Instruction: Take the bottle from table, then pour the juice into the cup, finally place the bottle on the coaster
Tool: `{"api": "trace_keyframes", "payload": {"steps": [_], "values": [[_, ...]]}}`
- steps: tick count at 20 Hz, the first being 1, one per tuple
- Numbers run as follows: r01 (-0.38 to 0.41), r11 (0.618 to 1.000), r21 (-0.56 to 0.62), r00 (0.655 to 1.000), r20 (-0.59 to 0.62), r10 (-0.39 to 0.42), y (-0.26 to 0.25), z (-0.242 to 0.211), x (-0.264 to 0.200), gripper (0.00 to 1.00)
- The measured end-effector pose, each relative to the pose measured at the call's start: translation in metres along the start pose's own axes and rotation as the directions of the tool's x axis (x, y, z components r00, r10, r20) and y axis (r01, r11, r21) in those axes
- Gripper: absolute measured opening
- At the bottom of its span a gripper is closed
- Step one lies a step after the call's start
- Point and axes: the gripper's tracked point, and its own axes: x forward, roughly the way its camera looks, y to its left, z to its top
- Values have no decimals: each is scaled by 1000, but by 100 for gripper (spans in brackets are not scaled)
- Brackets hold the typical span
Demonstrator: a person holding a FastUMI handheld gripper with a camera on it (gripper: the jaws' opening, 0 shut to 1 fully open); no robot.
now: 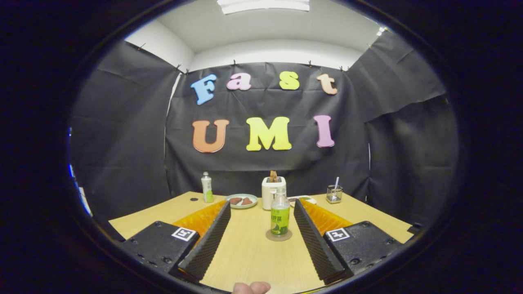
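The claw [261,237] has its two black ribbed fingers [206,245] spread wide apart, and nothing is held in them. They hang low over the wooden counter [253,261].

The bottle [280,215] stands up straight between the two fingers, a bit closer to the right finger, and it touches neither one. It has a green label and a white cap. It sits on the round coaster [278,235], which peeks out under its bottom.

Beyond the bottle, near the far side of the counter, a white toaster [273,192] stands with toast sticking out of the top. Just to the left of the toaster is a plate [241,200] with brown pieces of food on it. Further left stands a second bottle [207,187], white and green. To the right of the toaster is a small wire holder [334,193] with a stick in it.

A fingertip [251,287] of a person shows close by, behind the claw, between the fingers
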Motion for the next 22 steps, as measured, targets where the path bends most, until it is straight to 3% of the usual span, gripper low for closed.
{"api": "trace_keyframes", "payload": {"steps": [4, 8, 22], "values": [[-32, 999, 19, 999, 36, 31, 5, -3, -23, 100], [-17, 1000, 19, 999, 42, 16, 3, -6, -32, 100], [-8, 999, 31, 998, 56, 6, -7, -7, -32, 100]]}}
